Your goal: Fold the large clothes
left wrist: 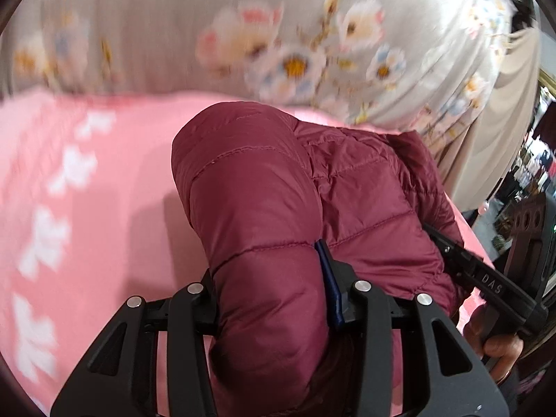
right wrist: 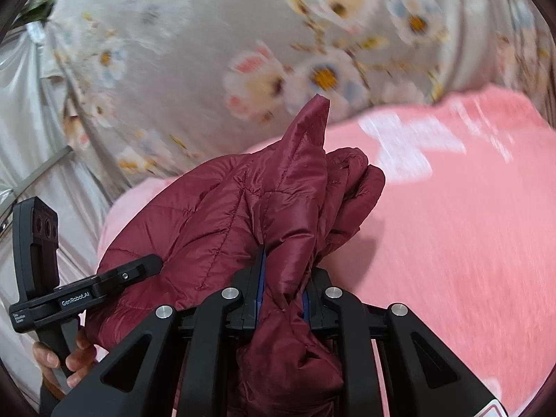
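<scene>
A pink bedsheet (left wrist: 87, 191) with white flower prints covered the bed, and behind it hung a grey curtain (right wrist: 173, 52) printed with daisies, blurred in both views. On the sheet lay a maroon quilted puffer jacket (left wrist: 365, 191), shiny, stitched in padded bands and bunched into a heap, with parts of it lifted clear of the bed. In the left wrist view a thick padded roll of it, likely a sleeve, ran straight toward the camera. In the right wrist view a thinner gathered fold stood up in a crumpled peak.

The left gripper (left wrist: 271, 285) pointed down at the bed, its jaws set fairly wide and clamped on the padded roll. The right gripper (right wrist: 281, 278) was pinched narrow on the gathered fold, with cloth hanging below its blue pads (right wrist: 261, 271). Each gripper showed at the edge of the other's view, beside the jacket, with a bare hand (right wrist: 59, 358) wrapped round its handle.
</scene>
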`<control>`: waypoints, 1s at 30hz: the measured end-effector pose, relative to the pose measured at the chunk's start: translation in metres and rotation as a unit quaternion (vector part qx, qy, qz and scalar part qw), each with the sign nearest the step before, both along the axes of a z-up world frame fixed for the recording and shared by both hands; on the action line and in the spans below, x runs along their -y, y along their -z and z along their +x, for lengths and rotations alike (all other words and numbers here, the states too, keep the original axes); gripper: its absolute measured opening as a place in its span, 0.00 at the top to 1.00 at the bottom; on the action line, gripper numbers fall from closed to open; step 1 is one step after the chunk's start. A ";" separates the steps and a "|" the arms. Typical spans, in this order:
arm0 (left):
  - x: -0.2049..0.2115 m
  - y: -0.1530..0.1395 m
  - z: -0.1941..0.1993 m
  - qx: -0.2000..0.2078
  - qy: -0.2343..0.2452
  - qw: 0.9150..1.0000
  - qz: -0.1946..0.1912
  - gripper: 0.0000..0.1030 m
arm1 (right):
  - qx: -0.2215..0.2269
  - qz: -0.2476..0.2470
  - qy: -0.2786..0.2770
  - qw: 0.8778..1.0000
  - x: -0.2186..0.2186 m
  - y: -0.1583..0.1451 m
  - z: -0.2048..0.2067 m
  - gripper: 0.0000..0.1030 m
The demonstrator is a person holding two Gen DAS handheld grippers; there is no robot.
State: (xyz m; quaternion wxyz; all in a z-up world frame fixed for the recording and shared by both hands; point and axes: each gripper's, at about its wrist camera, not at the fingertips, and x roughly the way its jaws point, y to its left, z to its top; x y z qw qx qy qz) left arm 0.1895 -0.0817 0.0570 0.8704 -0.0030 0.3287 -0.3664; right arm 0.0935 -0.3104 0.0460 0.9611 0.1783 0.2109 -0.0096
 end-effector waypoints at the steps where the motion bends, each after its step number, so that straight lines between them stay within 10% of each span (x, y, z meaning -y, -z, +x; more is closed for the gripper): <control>1: -0.004 -0.007 0.005 0.019 -0.003 1.000 0.000 0.60 | 0.007 -0.005 -0.005 1.000 -0.006 -0.002 0.004 0.85; 13: -0.069 0.019 0.122 0.089 -0.049 0.995 0.012 0.60 | 0.017 -0.030 -0.054 0.998 -0.077 0.027 0.144 0.85; 25: -0.076 0.108 0.168 0.043 -0.056 0.996 0.048 0.49 | -0.074 0.002 -0.055 0.996 -0.077 0.112 0.198 0.83; 30: -0.079 0.110 0.173 -0.006 -0.090 0.994 0.061 0.37 | -0.104 0.024 -0.039 0.994 -0.067 0.115 0.194 0.62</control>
